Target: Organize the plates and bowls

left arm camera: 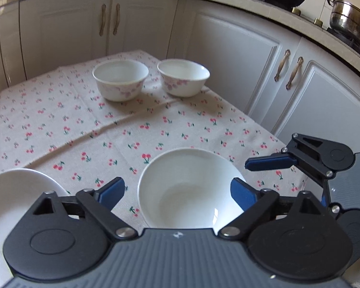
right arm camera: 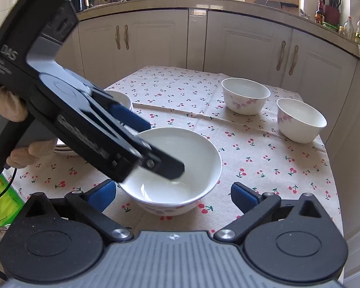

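Left wrist view: the wide bowl on the worktop is straddled by the open, empty left hand-held gripper; closing on its rim is judged next, the right hand-held gripper likewise open.

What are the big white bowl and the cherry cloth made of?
The big plain white bowl looks like glazed ceramic or porcelain: smooth, with glossy highlights. The cherry-printed beige tablecloth looks like woven cotton or linen: matte, with soft creases. Neither is certain.
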`<state>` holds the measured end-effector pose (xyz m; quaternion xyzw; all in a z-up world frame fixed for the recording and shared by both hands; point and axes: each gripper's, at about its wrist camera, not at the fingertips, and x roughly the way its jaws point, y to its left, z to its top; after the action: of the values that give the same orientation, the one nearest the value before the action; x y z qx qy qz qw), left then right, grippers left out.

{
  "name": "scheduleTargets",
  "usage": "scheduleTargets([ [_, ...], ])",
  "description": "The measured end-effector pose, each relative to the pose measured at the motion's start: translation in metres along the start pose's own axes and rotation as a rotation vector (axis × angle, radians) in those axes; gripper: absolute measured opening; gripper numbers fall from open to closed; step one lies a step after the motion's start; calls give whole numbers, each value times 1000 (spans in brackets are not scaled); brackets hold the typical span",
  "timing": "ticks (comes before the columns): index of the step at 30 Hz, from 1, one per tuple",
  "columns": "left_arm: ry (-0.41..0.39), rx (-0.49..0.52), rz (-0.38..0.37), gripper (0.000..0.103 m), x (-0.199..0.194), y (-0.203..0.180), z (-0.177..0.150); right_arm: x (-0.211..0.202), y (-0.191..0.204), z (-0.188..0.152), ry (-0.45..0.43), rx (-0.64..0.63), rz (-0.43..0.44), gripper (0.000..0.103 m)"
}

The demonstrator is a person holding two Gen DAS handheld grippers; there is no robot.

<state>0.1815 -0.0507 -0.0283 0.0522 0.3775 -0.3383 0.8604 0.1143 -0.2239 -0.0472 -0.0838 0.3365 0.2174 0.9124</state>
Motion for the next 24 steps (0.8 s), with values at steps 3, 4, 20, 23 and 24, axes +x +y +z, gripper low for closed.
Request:
scheduleTargets([
  [3, -26, 20, 15, 100, -8, -1, 1, -5, 1, 2, -8, -8, -8, 103],
  [4, -26, 27, 18, 100, -9, -2, 2, -8, 1, 2, -13, -12, -11, 103],
  [20, -32, 103, 27, 100, -23, -5, 22, -33, -43, 17, -113, 65, -160, 103],
  [23, -30, 119, 33, 100, -21, -6, 37, -33, -58, 19, -131, 86, -184, 103],
  [24, -33, 125, 35, 100, -19, -7, 43, -32, -62, 19, -136, 91, -193, 103],
])
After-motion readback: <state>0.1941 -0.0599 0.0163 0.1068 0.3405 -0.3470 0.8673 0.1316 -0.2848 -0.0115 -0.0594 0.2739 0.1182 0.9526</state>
